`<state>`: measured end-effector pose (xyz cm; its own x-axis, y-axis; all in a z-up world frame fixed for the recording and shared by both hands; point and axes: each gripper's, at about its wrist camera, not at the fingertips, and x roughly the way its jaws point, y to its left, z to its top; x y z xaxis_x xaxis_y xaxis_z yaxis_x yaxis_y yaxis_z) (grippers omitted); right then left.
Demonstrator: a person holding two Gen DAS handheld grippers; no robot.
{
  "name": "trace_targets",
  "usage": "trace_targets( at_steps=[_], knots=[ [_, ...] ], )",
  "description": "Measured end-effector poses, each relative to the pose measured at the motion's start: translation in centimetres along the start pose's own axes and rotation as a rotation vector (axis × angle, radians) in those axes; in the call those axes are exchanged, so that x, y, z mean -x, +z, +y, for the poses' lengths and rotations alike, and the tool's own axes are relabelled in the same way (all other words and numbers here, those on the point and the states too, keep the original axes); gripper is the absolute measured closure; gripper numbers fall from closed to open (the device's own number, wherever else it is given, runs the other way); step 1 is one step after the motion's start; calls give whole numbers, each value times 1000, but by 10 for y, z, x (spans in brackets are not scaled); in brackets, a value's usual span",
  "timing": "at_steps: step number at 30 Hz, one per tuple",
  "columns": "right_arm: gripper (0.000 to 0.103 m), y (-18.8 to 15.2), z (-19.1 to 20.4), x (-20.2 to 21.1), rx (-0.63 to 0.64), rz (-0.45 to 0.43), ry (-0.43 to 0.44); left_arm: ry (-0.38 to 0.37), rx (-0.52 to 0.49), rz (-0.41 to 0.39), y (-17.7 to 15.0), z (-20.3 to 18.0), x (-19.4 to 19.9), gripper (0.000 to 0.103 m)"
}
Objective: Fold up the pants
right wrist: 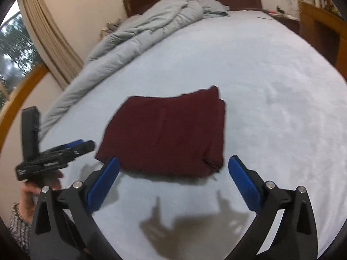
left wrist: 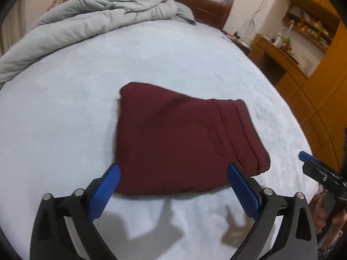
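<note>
Both grippers' jaws hang spread above maroon pants (left wrist: 180,138), folded into a compact rectangle.

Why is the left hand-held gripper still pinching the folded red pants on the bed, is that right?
Not quite. The left hand-held gripper is open and holds nothing, as the left wrist view shows. The folded red pants do lie on the bed.

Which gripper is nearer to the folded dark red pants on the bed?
Left, slightly. The left gripper is open at the near edge of the pants. The right gripper is open too, a little back from that edge.
</note>
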<state>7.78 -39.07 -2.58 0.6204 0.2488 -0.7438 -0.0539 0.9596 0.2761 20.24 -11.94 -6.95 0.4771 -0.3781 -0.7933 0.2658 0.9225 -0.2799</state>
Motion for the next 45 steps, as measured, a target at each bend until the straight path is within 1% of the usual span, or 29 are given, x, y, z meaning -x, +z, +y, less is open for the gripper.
trace_targets(
  at_steps=[2,5,6,10,11,17,22,25,33,39,42,45],
  knots=[
    [3,-4,4,-1,18,14,-93,26,-14,25,-5,-2,1,4],
    [3,-10,11,-7,48,32,-177,101,-46,19,-10,-6,6,4],
    [3,-13,12,-9,48,40,-181,114,-53,21,-12,-7,6,4],
    [3,-16,13,-17,31,70,-185,81,-39,38,-18,-6,8,4],
    [3,-17,14,-20,29,82,-187,83,-39,45,-19,-7,8,4],
    [3,-24,21,-27,29,114,-209,121,-53,30,-24,-10,14,4],
    [3,-25,19,-30,5,128,-235,142,-53,10,-24,-10,18,4],
    [3,-25,16,-35,-9,145,-251,168,-58,8,-25,-11,17,4],
    [3,-25,6,-54,-71,189,-273,194,-72,14,-21,-14,9,4],
    [3,-25,6,-58,-74,203,-288,214,-73,16,-19,-14,4,4],
    [3,-24,7,-60,-73,212,-310,234,-69,26,-18,-14,0,4],
    [3,-24,6,-65,-76,231,-296,253,-66,42,-16,-12,-7,4]
  ],
)
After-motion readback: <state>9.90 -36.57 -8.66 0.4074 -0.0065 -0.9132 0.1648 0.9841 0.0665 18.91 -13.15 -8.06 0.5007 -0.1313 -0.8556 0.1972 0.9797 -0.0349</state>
